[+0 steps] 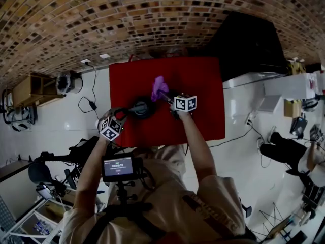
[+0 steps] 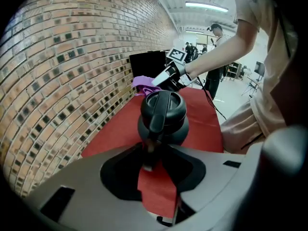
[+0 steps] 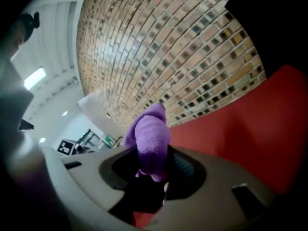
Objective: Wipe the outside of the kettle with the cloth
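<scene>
A black kettle [image 1: 142, 107] stands on the red-covered table [image 1: 203, 111]. My left gripper [image 1: 125, 113] is at its left side, shut on the kettle's handle [image 2: 155, 124], which runs from the lid back between the jaws of the left gripper [image 2: 150, 154]. The kettle's round body [image 2: 177, 129] stands upright just past them. My right gripper [image 1: 165, 95] is beyond the kettle on its right, shut on a bunched purple cloth [image 1: 159, 87]. In the right gripper view the cloth [image 3: 151, 138] sticks up from the right gripper [image 3: 153, 166]. The cloth [image 2: 144, 84] hangs behind the kettle's lid; whether it touches the kettle cannot be told.
A brick wall [image 1: 152, 19] runs along the table's far edge. A large black box [image 1: 249, 44] stands at the far right corner. White floor with cables [image 1: 91, 103] and gear surrounds the table. People [image 2: 214, 37] stand far off.
</scene>
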`<state>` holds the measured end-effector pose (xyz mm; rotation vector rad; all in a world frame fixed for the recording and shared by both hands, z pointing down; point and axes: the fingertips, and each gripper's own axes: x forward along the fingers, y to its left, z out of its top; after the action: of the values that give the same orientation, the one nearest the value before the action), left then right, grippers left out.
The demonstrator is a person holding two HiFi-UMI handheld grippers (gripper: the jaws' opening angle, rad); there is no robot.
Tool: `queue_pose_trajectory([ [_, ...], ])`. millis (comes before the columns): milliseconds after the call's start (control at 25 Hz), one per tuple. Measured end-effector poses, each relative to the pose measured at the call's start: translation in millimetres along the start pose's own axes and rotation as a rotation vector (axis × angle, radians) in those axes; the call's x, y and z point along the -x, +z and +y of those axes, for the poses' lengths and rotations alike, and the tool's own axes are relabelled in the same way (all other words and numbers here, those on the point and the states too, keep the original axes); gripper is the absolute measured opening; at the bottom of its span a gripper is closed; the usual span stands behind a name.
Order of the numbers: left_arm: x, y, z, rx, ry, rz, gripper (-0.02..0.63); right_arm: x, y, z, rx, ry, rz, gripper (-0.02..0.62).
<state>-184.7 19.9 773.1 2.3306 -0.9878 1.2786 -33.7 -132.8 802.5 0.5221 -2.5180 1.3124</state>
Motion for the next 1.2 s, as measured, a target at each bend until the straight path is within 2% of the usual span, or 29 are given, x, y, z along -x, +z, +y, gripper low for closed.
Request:
queue_pose_trajectory([
  [80,-0.3,-0.6,-0.8,0.011,0.002,-0.007,0.124,-23.0,-3.5,22.9,0.034,0.079,0.074,0.161],
  [160,-0.7,-1.0,-1.7,0.021,0.0,-0.01,0.124,-49.5,-28.1,20.3,0.026,0.083,0.169,0.161],
  [280,-2.1,0.3,-2.1,0.026,-0.009,-0.017,0.126,-69.8,-55.4,-16.8,-0.106,0.004,0.219,0.16],
  [400,-2.1,0.1,-1.4,0.034,-0.017,-0.024,0.127,-79.0,-83.6,-50.0,-0.135,-0.089,0.31,0.158],
  [480,-2.3,1.0,-1.0,0.039,-0.023,-0.033,0.127,-78.1,-97.2,-61.6,-0.105,-0.129,0.394,0.159],
  [600,-3.3,1.3,-2.1,0.049,-0.031,-0.047,0.13,-64.0,-121.3,-77.7,-0.003,-0.192,0.565,0.158],
  [720,-3.4,0.4,-4.4,0.056,-0.037,-0.056,0.13,-44.5,-144.9,-84.7,0.075,-0.177,0.714,0.16],
  [800,-3.2,1.5,-4.9,0.058,-0.04,-0.063,0.13,-33.7,-133.3,-86.3,0.118,-0.172,0.723,0.16],
  [840,-3.1,2.2,-4.4,0.059,-0.041,-0.067,0.13,-33.2,-114.3,-85.7,0.115,-0.168,0.666,0.16],
  [920,-2.7,2.4,-2.4,0.059,-0.04,-0.074,0.131,-41.6,-63.7,-68.9,0.011,-0.085,0.477,0.16],
  [1000,-2.9,1.3,-2.0,0.062,-0.038,-0.078,0.132,-57.9,-19.9,-30.8,-0.048,0.085,0.342,0.16],
  [1040,-3.3,1.2,-2.6,0.063,-0.038,-0.079,0.132,-66.3,-9.5,-8.2,-0.031,0.179,0.339,0.16],
  [1120,-4.5,2.1,-4.3,0.063,-0.041,-0.077,0.132,-81.6,-11.8,25.1,0.029,0.315,0.425,0.16],
  [1200,-5.2,3.4,-5.5,0.062,-0.041,-0.073,0.132,-96.9,-26.7,28.1,0.046,0.339,0.523,0.16],
])
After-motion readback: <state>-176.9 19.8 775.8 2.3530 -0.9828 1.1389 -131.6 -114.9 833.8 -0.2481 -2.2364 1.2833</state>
